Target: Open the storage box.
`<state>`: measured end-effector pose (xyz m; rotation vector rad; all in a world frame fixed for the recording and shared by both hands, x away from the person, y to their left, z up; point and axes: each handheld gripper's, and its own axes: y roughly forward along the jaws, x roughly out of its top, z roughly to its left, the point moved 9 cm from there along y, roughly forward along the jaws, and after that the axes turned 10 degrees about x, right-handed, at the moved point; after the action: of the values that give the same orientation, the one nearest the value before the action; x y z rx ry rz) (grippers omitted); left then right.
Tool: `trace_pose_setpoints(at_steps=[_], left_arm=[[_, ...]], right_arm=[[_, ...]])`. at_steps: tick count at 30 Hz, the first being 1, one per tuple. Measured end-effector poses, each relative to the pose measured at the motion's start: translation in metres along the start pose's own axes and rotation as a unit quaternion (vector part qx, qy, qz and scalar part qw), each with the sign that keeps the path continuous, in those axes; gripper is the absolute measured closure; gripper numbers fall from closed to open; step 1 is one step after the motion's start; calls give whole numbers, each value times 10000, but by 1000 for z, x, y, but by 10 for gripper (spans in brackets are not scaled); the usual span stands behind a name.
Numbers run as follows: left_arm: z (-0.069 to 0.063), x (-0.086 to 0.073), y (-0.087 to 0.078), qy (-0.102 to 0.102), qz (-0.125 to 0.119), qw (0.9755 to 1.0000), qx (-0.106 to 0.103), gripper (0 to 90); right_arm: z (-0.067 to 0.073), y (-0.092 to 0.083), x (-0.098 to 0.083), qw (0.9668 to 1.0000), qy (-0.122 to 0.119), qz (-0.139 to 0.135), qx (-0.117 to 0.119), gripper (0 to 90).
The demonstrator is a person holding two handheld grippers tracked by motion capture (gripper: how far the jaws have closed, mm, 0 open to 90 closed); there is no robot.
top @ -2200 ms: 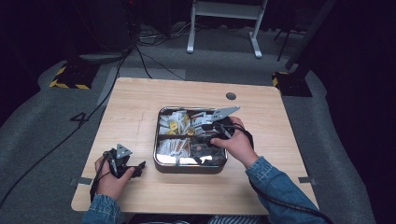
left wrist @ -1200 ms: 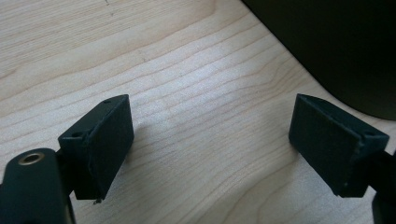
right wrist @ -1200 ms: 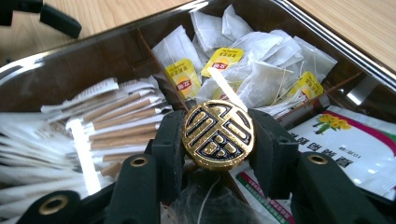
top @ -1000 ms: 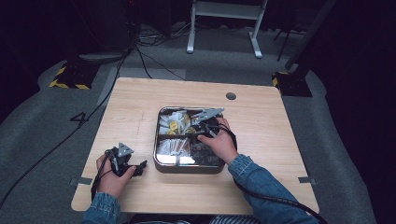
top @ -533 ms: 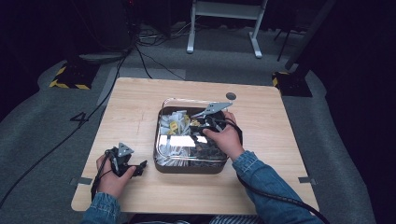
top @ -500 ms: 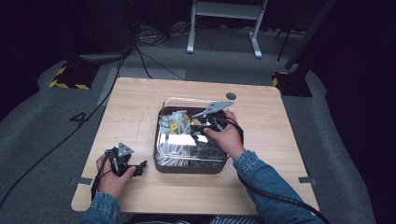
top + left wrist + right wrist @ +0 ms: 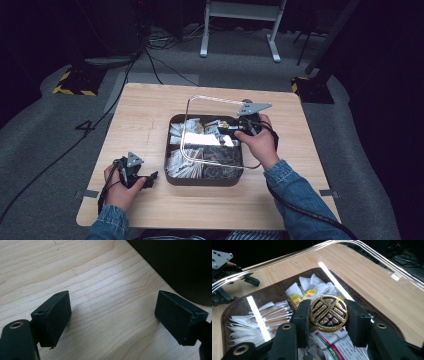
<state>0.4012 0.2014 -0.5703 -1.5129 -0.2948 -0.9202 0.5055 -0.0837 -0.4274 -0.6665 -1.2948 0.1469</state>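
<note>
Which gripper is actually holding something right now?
The right gripper: its jaws clamp the gold round knob of the clear lid, raised over the box. The left gripper sits open over the table.

A: What carries everything here?

B: A light wooden table point(image 7: 150, 115), standing on grey carpet. Its grain runs plain under the left gripper point(image 7: 112, 317), whose jaws stand wide apart just above the bare wood.

A: And what lies directly on it?

B: A dark, round-cornered box point(image 7: 202, 179) sits near the middle, just ahead of and to the right of the left gripper point(image 7: 134, 175). In the left gripper view its dark wall point(image 7: 175, 265) rises at the upper right. The hand holding that gripper rests on the table's near left edge.

A: Anything by the right gripper point(image 7: 227, 131)?

B: Beyond it, near the far edge, a small dark round spot, too small to tell what.
</note>
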Motion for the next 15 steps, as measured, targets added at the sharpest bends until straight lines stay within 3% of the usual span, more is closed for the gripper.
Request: trace_pose_setpoints(at_steps=[15], left_arm=[[0,1,1,10,-8,10000,-3,142]], right_arm=[[-37,-55,-27,9985,337,-55,-420,585]])
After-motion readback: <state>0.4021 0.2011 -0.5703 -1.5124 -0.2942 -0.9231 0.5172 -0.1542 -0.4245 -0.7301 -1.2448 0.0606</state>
